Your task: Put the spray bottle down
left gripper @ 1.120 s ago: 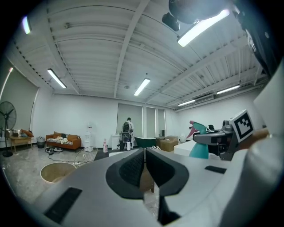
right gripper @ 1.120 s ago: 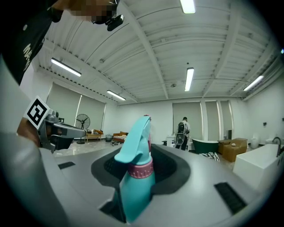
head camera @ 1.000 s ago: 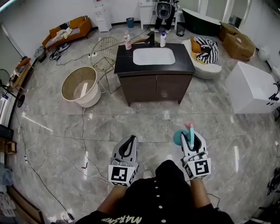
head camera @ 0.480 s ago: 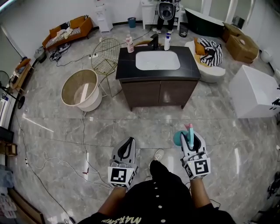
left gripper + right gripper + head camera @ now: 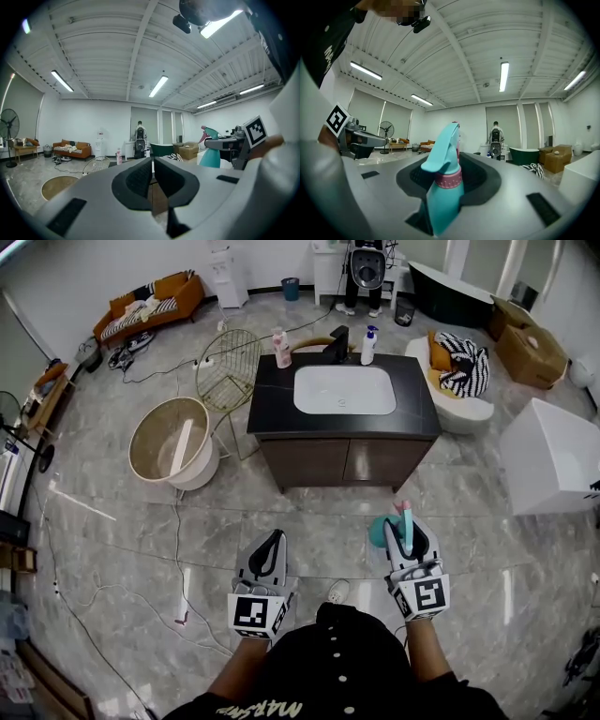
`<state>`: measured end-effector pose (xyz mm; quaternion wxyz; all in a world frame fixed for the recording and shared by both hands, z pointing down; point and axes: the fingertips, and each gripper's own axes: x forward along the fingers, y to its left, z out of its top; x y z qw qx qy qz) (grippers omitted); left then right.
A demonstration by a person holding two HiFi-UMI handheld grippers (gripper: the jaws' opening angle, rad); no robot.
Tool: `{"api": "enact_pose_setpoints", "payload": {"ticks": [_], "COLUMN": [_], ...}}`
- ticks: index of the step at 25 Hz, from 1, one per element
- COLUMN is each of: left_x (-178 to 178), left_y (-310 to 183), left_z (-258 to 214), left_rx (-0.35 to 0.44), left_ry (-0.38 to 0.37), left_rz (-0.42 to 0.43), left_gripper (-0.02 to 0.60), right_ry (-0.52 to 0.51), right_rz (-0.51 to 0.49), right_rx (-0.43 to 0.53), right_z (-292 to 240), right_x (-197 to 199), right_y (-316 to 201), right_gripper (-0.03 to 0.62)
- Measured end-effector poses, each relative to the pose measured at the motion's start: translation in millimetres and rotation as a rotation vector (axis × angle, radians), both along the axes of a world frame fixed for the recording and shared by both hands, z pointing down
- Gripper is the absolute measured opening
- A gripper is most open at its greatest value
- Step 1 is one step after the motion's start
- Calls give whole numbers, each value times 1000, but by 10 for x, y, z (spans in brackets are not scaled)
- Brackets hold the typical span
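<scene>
a: right claw [image 5: 405, 531] is clamped on the bottle [image 5: 443, 197]. the teal thing stands upright in the grip, held in the air just ahead of the person.
b: and the left claw [image 5: 153, 176]?
a: pinched together with nothing in it, carried level beside the other.
b: so which step is this?
a: i'd call it the carry. the bottle is not yet down. the vanity [image 5: 272, 404] lies ahead, well apart from both claws.
b: what does the next move want?
a: probably a bare patch of that dark top beside the sink [image 5: 343, 390], then setting the base flat before the jaws part. the trigger head looks top-heavy, so a tilted landing could tip it.
b: and the room?
a: glossy grey stone floor [image 5: 112, 521] with cables [image 5: 175, 521] trailing across it. a round tub [image 5: 199, 463] and a wire chair [image 5: 225, 357] sit left of the vanity, and there's a sofa [image 5: 155, 304] far back by the wall.
</scene>
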<state>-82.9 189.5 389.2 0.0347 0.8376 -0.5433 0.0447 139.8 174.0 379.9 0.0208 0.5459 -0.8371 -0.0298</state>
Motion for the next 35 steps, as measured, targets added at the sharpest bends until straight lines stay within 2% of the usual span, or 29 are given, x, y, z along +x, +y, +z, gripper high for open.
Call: {"api": "enact_pose_setpoints", "payload": {"ticks": [5, 12, 19, 28, 35], "left_x": [83, 118, 102, -1, -189], "left_y": [-402, -721, -1187, -2347, -3244], "left_z": [2, 82, 175, 205, 71], "left_rx": [6, -17, -18, -9, 5], "left_ry": [0, -6, -10, 2, 12], "left_rz": [-14, -41, -26, 12, 54], "left_gripper": [23, 23, 23, 23, 23], "right_ry": [-2, -4, 2, 7, 13], "right_rz": [-26, -62, -67, -26, 5], "right_rx": [1, -22, -28, -22, -11], "right_z": [28, 139, 253, 249, 101], "right_x": [56, 37, -18, -116, -345], "right_y": [-462, -860, -1272, -2255, -3117], "right_gripper": [130, 130, 130, 130, 130]}}
